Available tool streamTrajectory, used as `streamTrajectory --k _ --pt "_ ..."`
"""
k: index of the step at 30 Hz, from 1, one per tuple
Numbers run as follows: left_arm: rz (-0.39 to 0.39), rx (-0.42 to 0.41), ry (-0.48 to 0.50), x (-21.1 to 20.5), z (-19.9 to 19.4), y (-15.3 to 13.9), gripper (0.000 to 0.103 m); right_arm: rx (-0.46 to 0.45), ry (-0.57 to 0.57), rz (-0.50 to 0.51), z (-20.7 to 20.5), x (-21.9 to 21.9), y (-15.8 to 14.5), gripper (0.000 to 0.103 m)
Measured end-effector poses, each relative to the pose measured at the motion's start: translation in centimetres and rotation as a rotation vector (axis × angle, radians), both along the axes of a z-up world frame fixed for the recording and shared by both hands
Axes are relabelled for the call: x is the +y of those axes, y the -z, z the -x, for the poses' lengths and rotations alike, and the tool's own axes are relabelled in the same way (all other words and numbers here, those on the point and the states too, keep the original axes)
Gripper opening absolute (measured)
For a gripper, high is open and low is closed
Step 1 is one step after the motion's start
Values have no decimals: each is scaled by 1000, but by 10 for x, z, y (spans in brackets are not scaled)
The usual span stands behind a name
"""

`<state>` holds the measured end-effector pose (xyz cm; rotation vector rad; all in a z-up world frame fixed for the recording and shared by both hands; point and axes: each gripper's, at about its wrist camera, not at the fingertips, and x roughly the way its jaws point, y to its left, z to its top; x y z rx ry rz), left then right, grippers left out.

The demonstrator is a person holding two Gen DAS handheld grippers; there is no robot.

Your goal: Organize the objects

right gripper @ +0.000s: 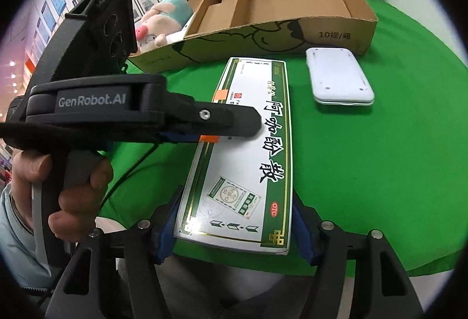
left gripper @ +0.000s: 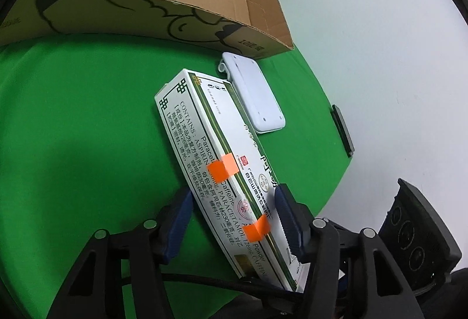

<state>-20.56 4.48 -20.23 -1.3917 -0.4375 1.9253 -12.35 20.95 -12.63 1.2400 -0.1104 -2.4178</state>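
Blue-padded fingers (right gripper: 301, 228) of the right gripper (right gripper: 234, 226) clamp the near end of the medicine box (right gripper: 242, 161), which lies flat on the green cloth (right gripper: 380, 172). Left gripper (left gripper: 234, 219) grips the box's long sides midway. Beyond the box sits a white case (right gripper: 339, 79), then the open cardboard tray (right gripper: 292, 35) with a plush pig (right gripper: 158, 23) behind it.

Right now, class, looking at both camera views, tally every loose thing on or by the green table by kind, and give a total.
Medicine box: 1
White case: 1
Cardboard box: 1
Plush toy: 1
Dark flat thing at the table edge: 1
Total: 5
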Motion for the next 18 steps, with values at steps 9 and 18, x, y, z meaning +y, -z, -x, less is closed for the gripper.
streamTrajectory --k 9,18 --pt "-18 131 -18 -9 -11 -38 44 128 -3 -40 -2 -10 -21 62" --pt "6 286 -5 -11 5 -99 42 281 26 -15 11 -13 -58 62"
